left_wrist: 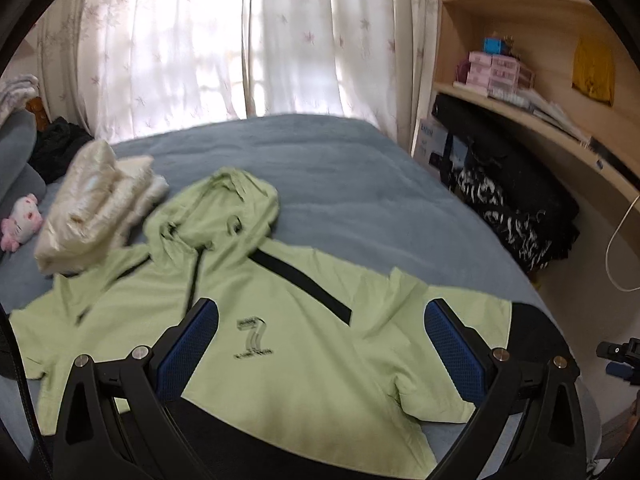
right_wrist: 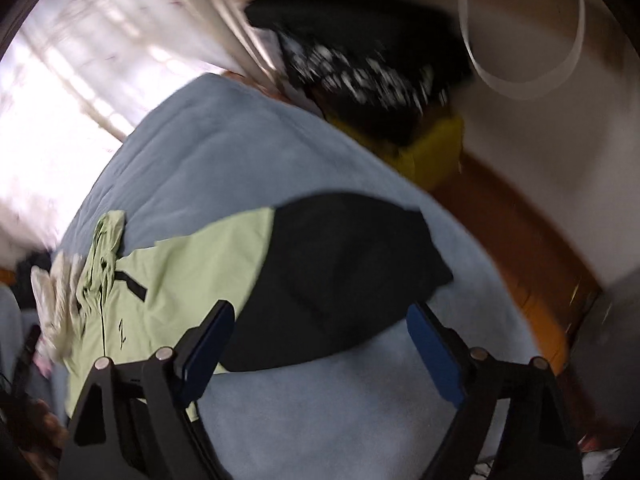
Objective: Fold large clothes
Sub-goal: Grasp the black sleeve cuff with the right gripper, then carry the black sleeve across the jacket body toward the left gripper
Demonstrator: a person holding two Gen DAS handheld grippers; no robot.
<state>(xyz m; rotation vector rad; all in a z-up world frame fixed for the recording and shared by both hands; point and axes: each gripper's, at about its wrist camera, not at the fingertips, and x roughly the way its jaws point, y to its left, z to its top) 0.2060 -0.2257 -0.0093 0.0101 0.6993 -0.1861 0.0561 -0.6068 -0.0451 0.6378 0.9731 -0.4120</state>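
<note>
Green hoodie (left_wrist: pixel 280 320) lies flat on the bed (left_wrist: pixel 340 184), hood at 11 o'clock, both grippers' (left_wrist: pixel 320 344) (right_wrist: pixel 316 344) fingers spread and empty above it; best to pinch the black sleeve (right_wrist: pixel 340 272) at its cuff and fold inward.

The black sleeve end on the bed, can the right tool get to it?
Probably yes. The black sleeve lies flat on the blue bedcover, right ahead of the right tool. Its jaws stand open and empty, and nothing sits between them and the sleeve.
</note>
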